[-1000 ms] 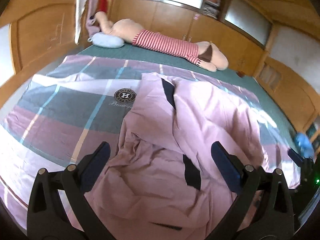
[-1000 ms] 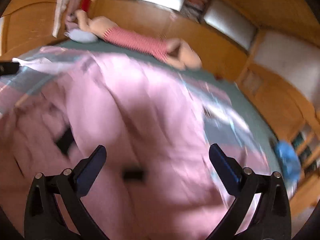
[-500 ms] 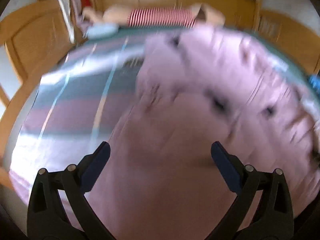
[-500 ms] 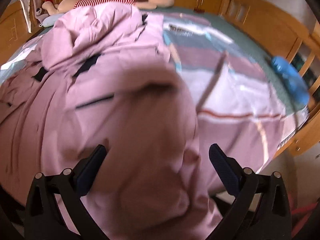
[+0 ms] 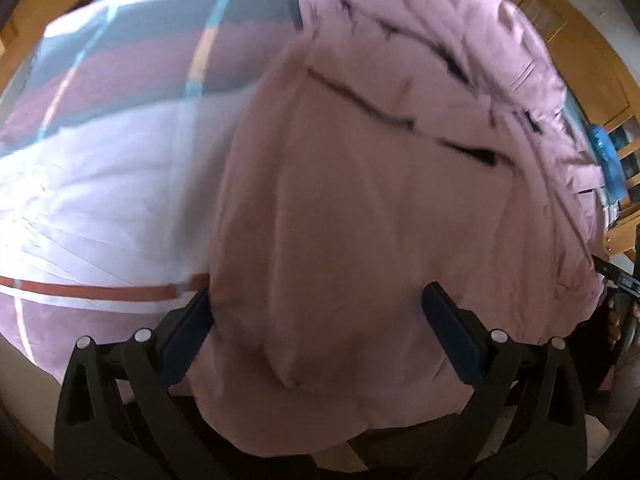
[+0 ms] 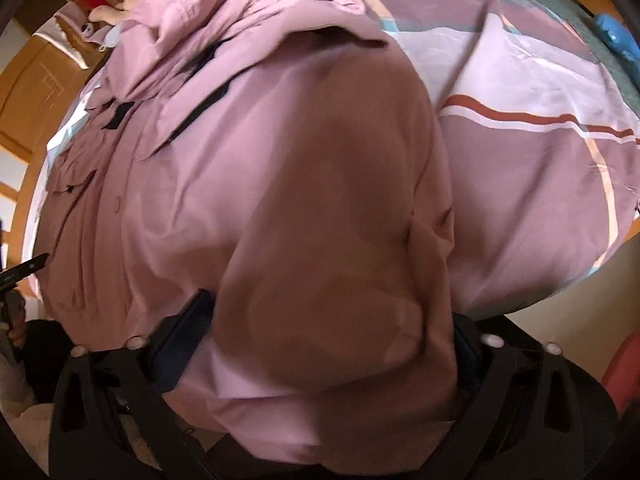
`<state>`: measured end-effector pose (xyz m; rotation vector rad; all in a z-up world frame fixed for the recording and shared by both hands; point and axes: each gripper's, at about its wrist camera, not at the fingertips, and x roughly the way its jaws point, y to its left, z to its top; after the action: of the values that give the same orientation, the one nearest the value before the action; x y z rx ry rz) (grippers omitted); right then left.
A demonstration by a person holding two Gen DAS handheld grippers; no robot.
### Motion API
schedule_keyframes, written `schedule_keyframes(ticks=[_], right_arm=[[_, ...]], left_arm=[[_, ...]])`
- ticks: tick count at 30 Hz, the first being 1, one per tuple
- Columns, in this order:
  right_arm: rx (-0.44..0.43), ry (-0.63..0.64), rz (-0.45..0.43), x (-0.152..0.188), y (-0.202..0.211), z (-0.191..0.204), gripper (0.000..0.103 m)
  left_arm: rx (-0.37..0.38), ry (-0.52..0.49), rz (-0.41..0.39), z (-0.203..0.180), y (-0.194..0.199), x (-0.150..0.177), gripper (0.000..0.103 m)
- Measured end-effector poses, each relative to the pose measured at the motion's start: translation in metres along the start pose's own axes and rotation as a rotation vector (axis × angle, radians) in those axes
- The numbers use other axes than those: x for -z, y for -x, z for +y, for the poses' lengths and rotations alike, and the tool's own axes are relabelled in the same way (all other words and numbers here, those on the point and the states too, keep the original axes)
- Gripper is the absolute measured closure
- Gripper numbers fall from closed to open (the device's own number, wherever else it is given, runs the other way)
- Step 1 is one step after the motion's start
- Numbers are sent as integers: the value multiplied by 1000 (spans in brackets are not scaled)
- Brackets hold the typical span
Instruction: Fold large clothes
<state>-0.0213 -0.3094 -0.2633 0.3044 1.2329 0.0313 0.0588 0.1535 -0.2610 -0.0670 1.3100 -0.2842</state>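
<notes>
Pink garment [image 6: 224, 184] lengthwise along striped bedspread [image 6: 532, 184], hem toward camera

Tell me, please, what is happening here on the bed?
A person is working a large pink garment spread on a striped bedspread with two handheld grippers. The left gripper stands open over its near edge. The right gripper has just been closing, with a bunched fold between its fingers.

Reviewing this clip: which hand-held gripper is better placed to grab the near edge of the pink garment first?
Right, probably. The right hand-held gripper has just been closing, with a bulge of the pink garment filling the space between its fingers. The left hand-held gripper stands wide open around the fabric.
</notes>
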Motion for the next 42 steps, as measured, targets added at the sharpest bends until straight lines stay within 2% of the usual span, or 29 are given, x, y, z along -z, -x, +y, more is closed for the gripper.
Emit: schedule_keyframes(ticks=[1, 2, 3, 5, 7, 9, 10, 12, 14, 15, 16, 17, 20, 22, 23, 24, 26, 27, 28, 29, 30, 31, 34, 35, 37, 38, 40, 41, 42], right_arm=[[-16, 7, -9, 1, 3, 3, 42], [-60, 16, -18, 2, 9, 5, 61], [-99, 26, -27, 2, 16, 8, 75], [-169, 45, -42, 0, 30, 13, 83], [-274, 39, -83, -8, 47, 14, 86], [-439, -5, -169, -24, 70, 12, 87], [-501, -22, -211, -32, 80, 10, 87], [-615, -60, -293, -60, 97, 9, 88], [-707, -91, -364, -98, 107, 11, 88], [-744, -121, -394, -122, 108, 11, 88], [-760, -150, -418, -144, 108, 10, 89], [-762, -179, -443, -165, 108, 9, 89], [-753, -335, -519, -237, 90, -4, 89], [-763, -503, -537, -285, 58, -25, 85], [-768, -557, -534, -299, 43, -30, 82], [-764, -620, -522, -314, 23, -35, 74], [-721, -723, -440, -336, -19, -44, 57], [-706, -764, -399, -341, -38, -48, 40], [-714, -787, -393, -345, -49, -54, 29], [-720, -802, -412, -344, -56, -58, 27], [-725, -795, -435, -344, -56, -61, 21], [-727, -784, -451, -344, -53, -64, 11], [-659, -763, -525, -338, -25, -76, 6], [-589, -734, -569, -331, -6, -75, 6], [-473, -617, -633, -321, 24, -61, 6], [-401, -491, -657, -312, 45, -41, 6], [-273, -200, -640, -298, 72, 16, 6], [-238, -99, -629, -294, 80, 40, 6], [-205, 20, -618, -290, 89, 72, 6]], left_arm=[[8, -8, 13, -3, -4, 1, 3], [19, -17, 24, -5, -6, 1, 19], [65, -19, 32, -7, -3, 2, 29], [140, -22, 28, -7, 7, 1, 62], [243, -4, 20, 0, 20, -3, 72], [393, 21, -15, 7, 35, -10, 77], [478, 32, -52, 9, 47, -15, 79], [600, 50, -136, 10, 72, -31, 80], [678, 69, -193, 8, 88, -50, 80], [731, 89, -228, 6, 97, -71, 80], [748, 99, -242, 4, 101, -85, 80], [757, 118, -264, 1, 107, -112, 80], [741, 191, -305, -9, 105, -182, 80], [729, 338, -314, 7, 91, -240, 80], [727, 421, -311, 16, 80, -264, 75], [740, 536, -297, 32, 63, -287, 70], [707, 600, -290, 38, 44, -302, 58], [658, 601, -291, 35, 39, -303, 51], [602, 595, -298, 32, 37, -301, 23], [543, 584, -318, 31, 39, -291, 6], [521, 583, -348, 32, 42, -279, 5], [501, 571, -382, 30, 48, -267, 5], [373, 459, -493, 13, 71, -231, 4], [339, 410, -503, 3, 76, -223, 4], [346, 240, -478, -34, 73, -210, 4], [347, 198, -472, -45, 71, -206, 4], [272, 67, -438, -77, 59, -195, 4], [223, 13, -417, -92, 50, -192, 4], [209, -8, -400, -99, 42, -190, 4]])
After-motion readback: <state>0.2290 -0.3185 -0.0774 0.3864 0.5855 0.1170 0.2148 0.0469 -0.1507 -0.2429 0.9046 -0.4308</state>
